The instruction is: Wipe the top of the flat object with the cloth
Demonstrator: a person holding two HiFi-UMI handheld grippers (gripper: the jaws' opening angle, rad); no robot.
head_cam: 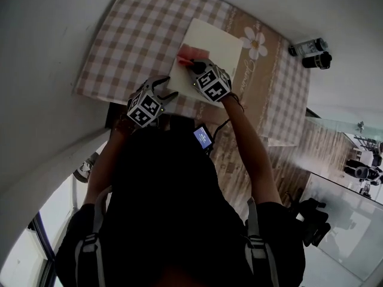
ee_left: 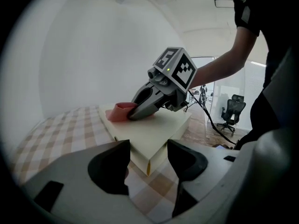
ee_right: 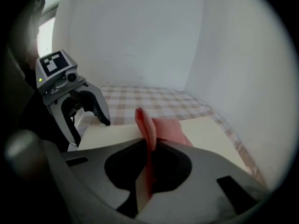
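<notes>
A cream flat board lies on the checked tablecloth. A pink cloth rests on the board's top near its left edge. My right gripper is shut on the pink cloth and holds it down against the board. The left gripper hovers open just off the board's near corner, with nothing between its jaws.
The table fills the corner between two white walls. Dark cylindrical items stand past its right end. An office chair and a glass panel are on the wooden floor to the right.
</notes>
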